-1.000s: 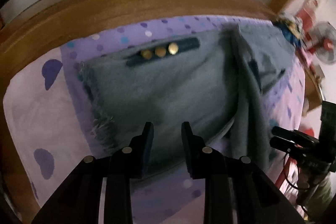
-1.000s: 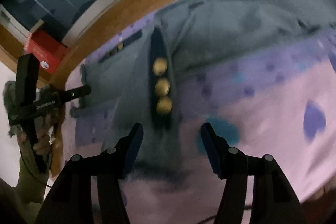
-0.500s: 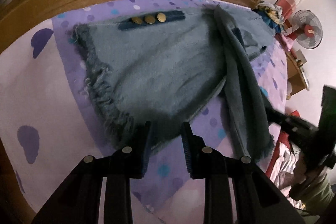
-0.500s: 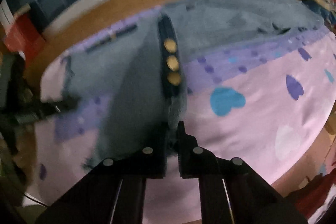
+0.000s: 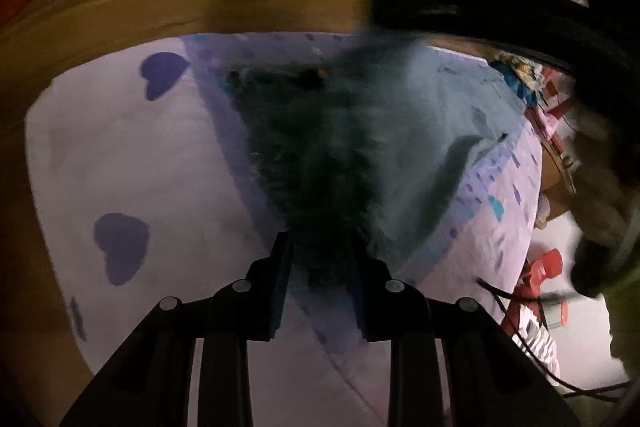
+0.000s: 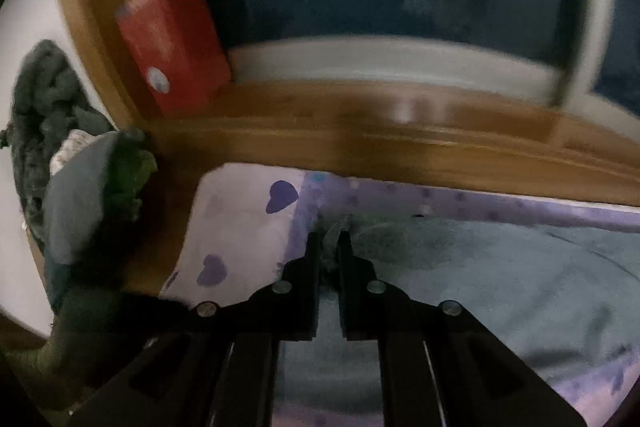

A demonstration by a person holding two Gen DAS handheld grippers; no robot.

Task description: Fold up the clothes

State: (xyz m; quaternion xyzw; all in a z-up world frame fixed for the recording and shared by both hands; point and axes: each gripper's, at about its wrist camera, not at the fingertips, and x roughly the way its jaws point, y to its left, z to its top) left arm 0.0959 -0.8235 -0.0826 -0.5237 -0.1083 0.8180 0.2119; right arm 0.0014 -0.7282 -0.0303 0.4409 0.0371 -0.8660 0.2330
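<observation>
A grey-blue fuzzy garment [image 5: 420, 131] with a fringed hem lies on the pink and purple heart-print sheet [image 5: 140, 167]. The cloth narrows to a dark bunch between the fingers of my left gripper [image 5: 320, 255], which is shut on the hem. In the right wrist view my right gripper [image 6: 330, 241] is shut on a fringed edge of the garment [image 6: 500, 287]. It holds that edge over the garment's far left corner, close to the wooden ledge [image 6: 400, 139]. The right gripper's black body [image 5: 480, 11] crosses the top of the left wrist view, blurred.
A wooden ledge [image 5: 160, 7] and a dark window run along the far side of the bed. A red box [image 6: 172, 47] stands on the ledge at the left. A heap of dark clothes [image 6: 60, 147] sits at the left. Red clutter [image 5: 544, 267] lies off the bed's right side.
My right gripper, shut on the garment's edge, has carried it across to the far left corner. The left gripper has closed in on the fringed hem, and the cloth now bunches between its fingers.
</observation>
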